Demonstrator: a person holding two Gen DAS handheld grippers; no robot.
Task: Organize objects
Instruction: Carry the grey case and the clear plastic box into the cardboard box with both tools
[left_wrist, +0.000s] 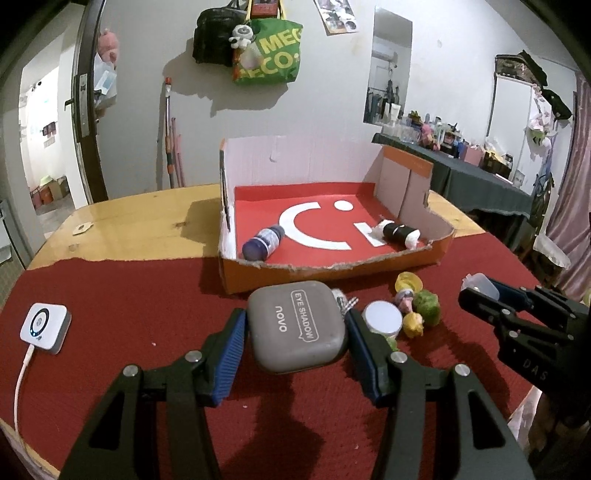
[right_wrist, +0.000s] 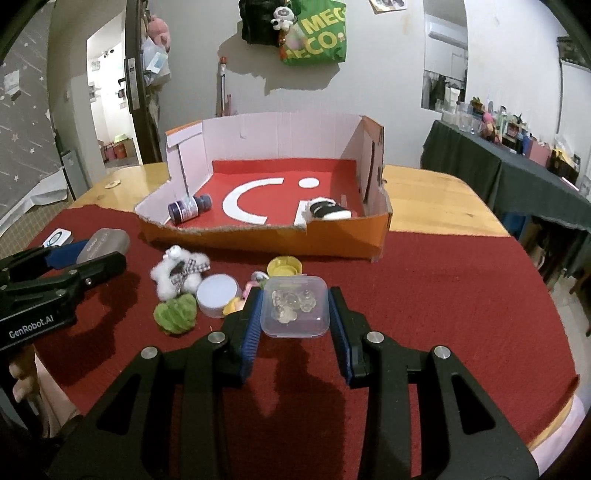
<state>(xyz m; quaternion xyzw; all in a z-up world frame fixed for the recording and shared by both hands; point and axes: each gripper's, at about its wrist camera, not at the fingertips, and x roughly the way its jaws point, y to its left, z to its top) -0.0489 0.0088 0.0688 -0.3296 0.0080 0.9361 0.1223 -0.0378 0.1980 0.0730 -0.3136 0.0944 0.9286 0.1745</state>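
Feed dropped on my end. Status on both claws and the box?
Left claw shut on grey eyeshadow case. Right claw shut on clear plastic box. Cardboard box ahead holds bottle, black roll. Path clear over toys.

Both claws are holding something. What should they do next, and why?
Probably carry both forward over the box and let go there. The left claw grips the grey case, the right claw the clear tub, and the box already holds a bottle.
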